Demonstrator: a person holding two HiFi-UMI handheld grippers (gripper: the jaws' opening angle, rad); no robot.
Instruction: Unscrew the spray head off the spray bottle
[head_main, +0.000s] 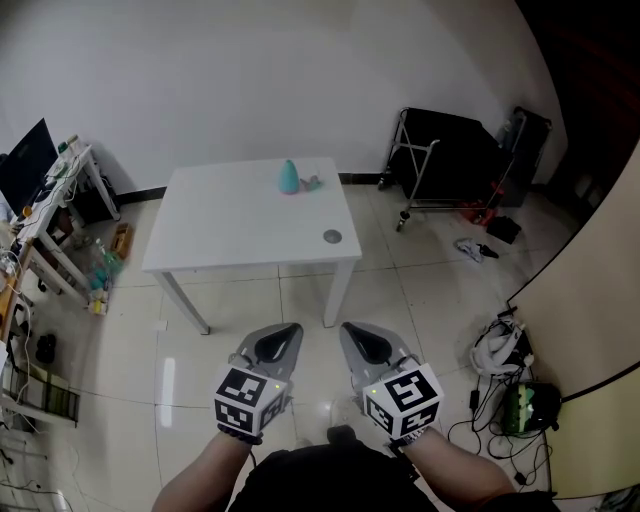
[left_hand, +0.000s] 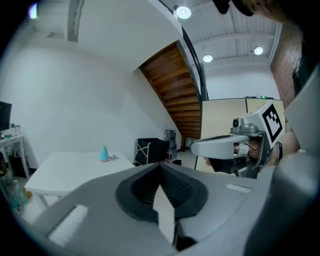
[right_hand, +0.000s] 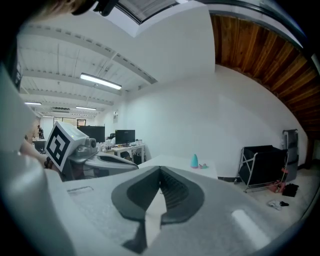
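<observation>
A teal spray bottle (head_main: 289, 177) stands near the far edge of the white table (head_main: 240, 225), with a small pink and teal piece (head_main: 312, 183) lying just right of it. The bottle also shows small in the left gripper view (left_hand: 104, 154) and the right gripper view (right_hand: 194, 161). My left gripper (head_main: 279, 344) and right gripper (head_main: 362, 344) are held side by side over the floor, well short of the table. Both are shut with nothing between their jaws.
A small round grey disc (head_main: 332, 237) lies near the table's front right corner. A black cart (head_main: 445, 160) stands right of the table. A cluttered desk with a monitor (head_main: 25, 165) is at the left. Cables and a green box (head_main: 520, 405) lie on the floor at right.
</observation>
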